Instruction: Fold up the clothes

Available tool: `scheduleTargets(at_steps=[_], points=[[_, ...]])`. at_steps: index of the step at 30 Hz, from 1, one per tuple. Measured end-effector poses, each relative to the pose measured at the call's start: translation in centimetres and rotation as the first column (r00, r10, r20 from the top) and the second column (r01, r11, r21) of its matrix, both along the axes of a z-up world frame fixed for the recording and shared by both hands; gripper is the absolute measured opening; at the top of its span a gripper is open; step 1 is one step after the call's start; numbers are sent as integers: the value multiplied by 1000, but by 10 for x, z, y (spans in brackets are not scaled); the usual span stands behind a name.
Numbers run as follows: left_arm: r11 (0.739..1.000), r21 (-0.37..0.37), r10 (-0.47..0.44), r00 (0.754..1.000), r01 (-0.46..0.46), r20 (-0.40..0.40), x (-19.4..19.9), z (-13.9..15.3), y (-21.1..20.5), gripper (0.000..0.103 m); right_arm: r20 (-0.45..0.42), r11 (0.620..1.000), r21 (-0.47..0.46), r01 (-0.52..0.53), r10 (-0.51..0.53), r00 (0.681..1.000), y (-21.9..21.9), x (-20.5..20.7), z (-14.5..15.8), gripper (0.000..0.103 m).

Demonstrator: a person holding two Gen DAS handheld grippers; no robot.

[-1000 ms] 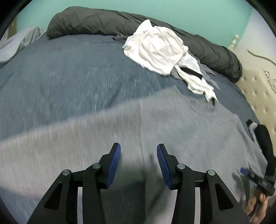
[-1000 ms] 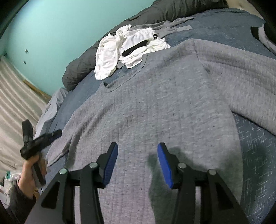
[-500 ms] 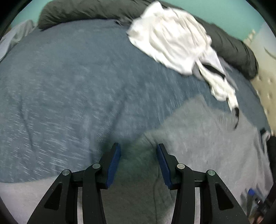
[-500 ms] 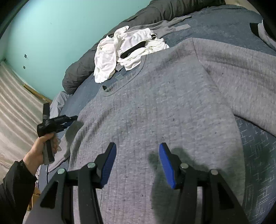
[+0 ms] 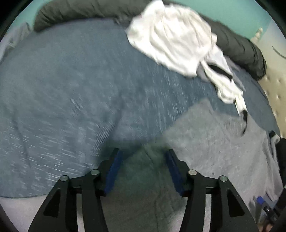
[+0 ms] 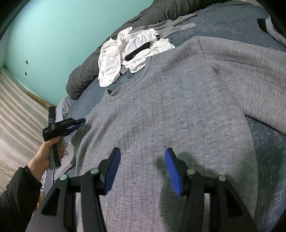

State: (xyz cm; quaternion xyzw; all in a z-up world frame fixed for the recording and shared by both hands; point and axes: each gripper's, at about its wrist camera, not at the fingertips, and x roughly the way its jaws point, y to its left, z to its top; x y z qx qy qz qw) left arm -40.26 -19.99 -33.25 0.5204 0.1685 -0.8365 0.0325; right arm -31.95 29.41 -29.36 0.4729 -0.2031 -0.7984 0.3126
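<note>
A grey long-sleeved sweater (image 6: 171, 110) lies spread flat on the blue bed cover, neckline toward the white pile. My right gripper (image 6: 142, 162) hovers open over its lower body, nothing between the blue pads. In the left wrist view my left gripper (image 5: 143, 160) is open just above the sweater's (image 5: 211, 148) shoulder and sleeve edge, with cloth under the pads but not pinched. The right wrist view also shows my left gripper (image 6: 75, 124), held in a hand at the sweater's left side. The left wrist view is blurred.
A crumpled white garment pile (image 6: 128, 55) (image 5: 175, 39) lies past the neckline. A dark grey rolled duvet (image 5: 85, 12) lines the far edge against a teal wall. A black-and-grey garment (image 6: 268, 25) sits at the far right. The blue cover (image 5: 71, 89) stretches left.
My left gripper has swung from over the sweater's body toward its left shoulder edge, moving forward and lower. My right gripper has stayed nearly still and open.
</note>
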Motion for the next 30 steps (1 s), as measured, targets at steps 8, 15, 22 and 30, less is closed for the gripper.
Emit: scheduleTargets(at_steps=[8,15,22,30], points=[[996,-78,-44,999,42,-26,6,7,13,20,7,1000,-10,7,-7,1000,2,-1,-1,52],[973,-232,-36,995,13,-97,-1,48,14,9,17,1000,-24,12,-12,1000,4,-1,-2,52],[957,-291,-19,998,1,-59,-22,41,4,7,21,1000,-29,13,-13,1000,3,-2,-4,52],[966,-258,-4,999,-7,-41,-27,26,-4,12,27,999,-34,23,-23,999,7,-3,-3,52]])
